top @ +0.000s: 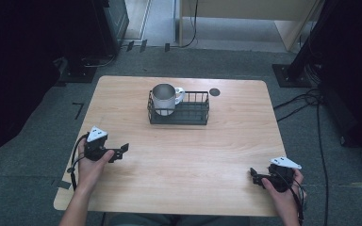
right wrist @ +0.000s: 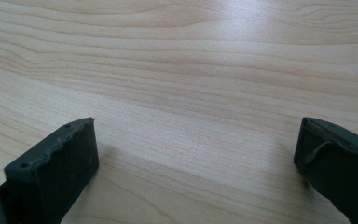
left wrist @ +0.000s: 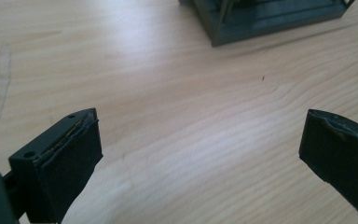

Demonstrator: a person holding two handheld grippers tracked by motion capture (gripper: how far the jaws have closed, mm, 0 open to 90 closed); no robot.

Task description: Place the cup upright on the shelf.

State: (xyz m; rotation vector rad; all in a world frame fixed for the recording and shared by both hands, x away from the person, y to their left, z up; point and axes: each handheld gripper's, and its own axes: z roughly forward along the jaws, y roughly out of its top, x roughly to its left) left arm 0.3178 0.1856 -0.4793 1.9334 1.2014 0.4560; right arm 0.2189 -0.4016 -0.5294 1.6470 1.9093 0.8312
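the left claw (top: 122,150) rests wide apart and empty at the lower left of the bench (top: 226,155), pointing right. the mug (top: 166,99) stands upright in the left end of the wire basket (top: 188,115), up and right of it near frame centre. the right claw (top: 254,175), also wide and empty, sits farther off at lower right, so the left looks the nearer one to reach.

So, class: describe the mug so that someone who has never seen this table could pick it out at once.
Start at the wooden table and look to its far middle, where a dark wire basket sits. The mug stands upright in the basket's left end. It is pale and metallic-looking with a white handle, the one light thing against the dark wire.
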